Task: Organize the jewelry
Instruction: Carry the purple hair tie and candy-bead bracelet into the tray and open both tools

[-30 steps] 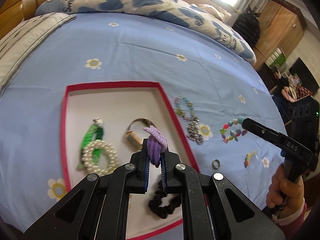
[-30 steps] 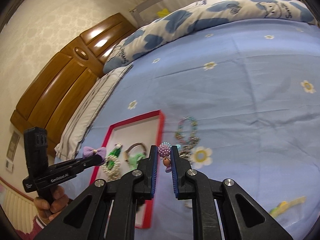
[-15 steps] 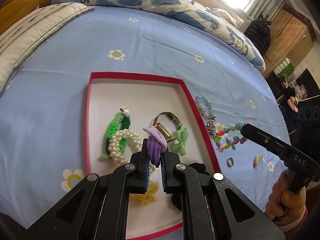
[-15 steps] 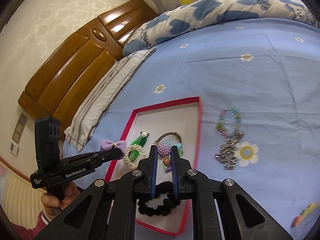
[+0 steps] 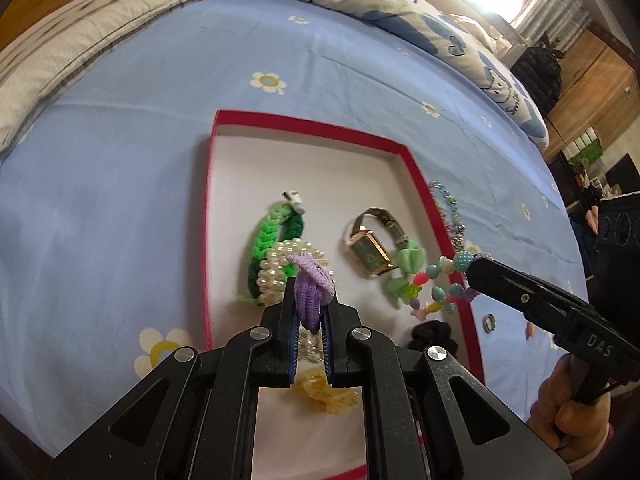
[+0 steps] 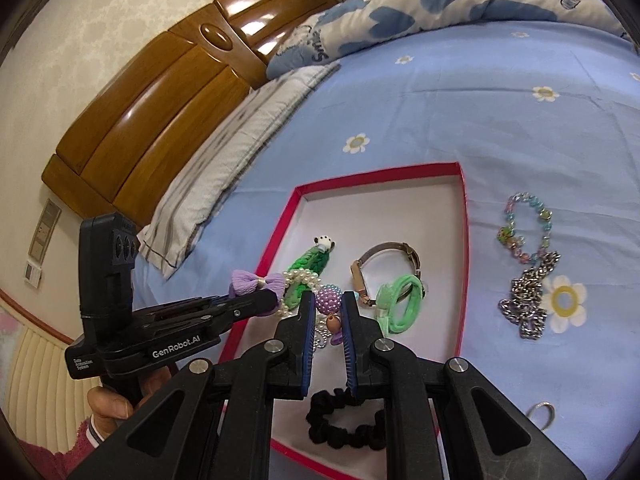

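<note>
two loads hang above the red-rimmed tray point(image 5: 404, 160): left gripper point(image 5: 311, 332) clenched on a purple bow tie point(image 5: 310, 288), right gripper point(image 6: 326, 320) pinching a beaded bracelet point(image 5: 440, 284) at its 3 o'clock rim, where dangling beads may snag or spill outside.

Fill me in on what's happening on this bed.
A person is sorting jewelry into a red tray on the bed. The left gripper is shut on a purple bow hair tie; the right gripper is shut on a colourful bead bracelet. Both hang over the tray. A bead bracelet, chain and ring lie outside.
</note>
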